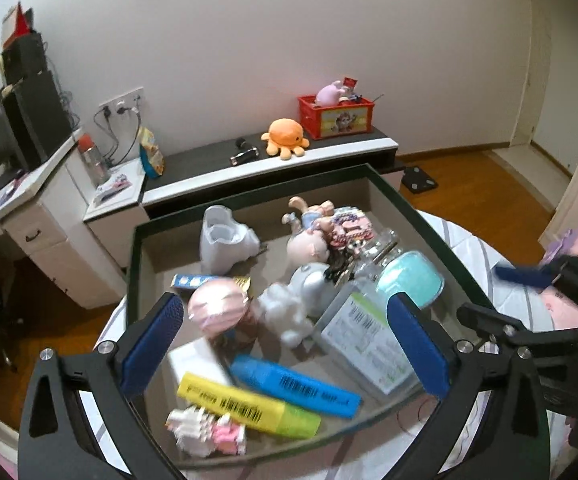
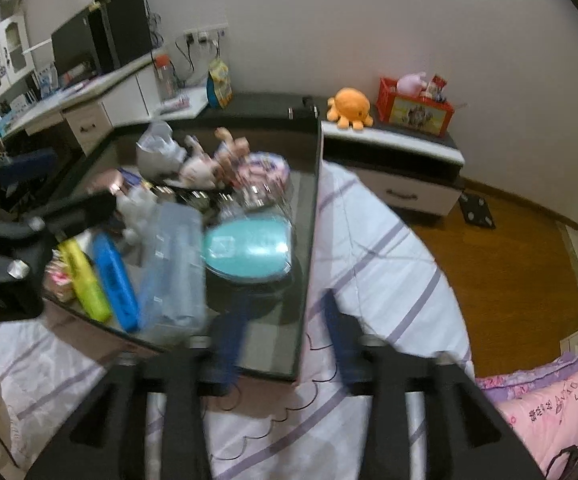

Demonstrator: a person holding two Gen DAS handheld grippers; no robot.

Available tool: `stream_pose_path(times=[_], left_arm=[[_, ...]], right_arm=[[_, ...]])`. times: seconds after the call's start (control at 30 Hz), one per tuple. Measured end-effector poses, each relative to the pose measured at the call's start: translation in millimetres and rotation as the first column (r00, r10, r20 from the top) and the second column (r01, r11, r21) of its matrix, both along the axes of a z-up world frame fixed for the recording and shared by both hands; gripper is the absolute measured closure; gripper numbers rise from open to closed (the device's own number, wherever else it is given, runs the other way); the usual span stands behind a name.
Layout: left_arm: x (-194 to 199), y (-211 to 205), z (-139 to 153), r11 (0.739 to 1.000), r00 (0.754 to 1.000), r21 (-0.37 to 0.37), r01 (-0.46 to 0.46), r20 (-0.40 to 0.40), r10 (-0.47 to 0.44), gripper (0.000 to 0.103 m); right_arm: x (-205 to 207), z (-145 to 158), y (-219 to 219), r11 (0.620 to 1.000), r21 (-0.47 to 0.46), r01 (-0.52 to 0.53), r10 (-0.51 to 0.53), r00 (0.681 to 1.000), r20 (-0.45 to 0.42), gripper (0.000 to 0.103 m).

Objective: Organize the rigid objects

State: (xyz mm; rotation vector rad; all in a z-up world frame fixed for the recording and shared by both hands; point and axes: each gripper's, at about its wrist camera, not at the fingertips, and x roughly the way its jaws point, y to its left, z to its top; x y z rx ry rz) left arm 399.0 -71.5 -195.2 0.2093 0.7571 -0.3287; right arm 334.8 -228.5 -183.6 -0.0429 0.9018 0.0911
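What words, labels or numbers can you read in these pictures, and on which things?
None reads clearly.
Yellow marker: barcode, print blurred.
Blue marker: barcode, print blurred.
Clear box: label too small.
Pink quilt: writing too blurred.
Red crate: picture only.

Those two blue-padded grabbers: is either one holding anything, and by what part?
Nothing is held. The left gripper stands wide open above the tray; the right gripper is open too, its pads either side of the tray's near corner without pressing it.
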Motion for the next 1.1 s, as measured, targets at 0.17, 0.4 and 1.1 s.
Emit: stream_pose_path(times=[0.17,0.4,1.1], left_arm=[[-16.4,23.6,6.3,0.998,0.998,-0.041,-0.048,0.028,0.049,0.000],[-34.5,45.8,6.8,0.992,0.993,-0.071,-0.102,0.060,0.106,0.000],[-122.6,76.0,39.8,0.976,0.963,-0.190,-0.104,0.225,0.147,0.000]], right_arm=[[-25.3,30.3,11.9,1.000,0.008,-0.002,0.001,0.989,0.149,0.019],[-38.7,49.2,25.0,1.000,0.024,-0.012,0.005,0.970,0.245,0.000],[-106.7,74.9,61.3,1.000,0.005,-0.031,0.026,0.908,0.419,0.000]])
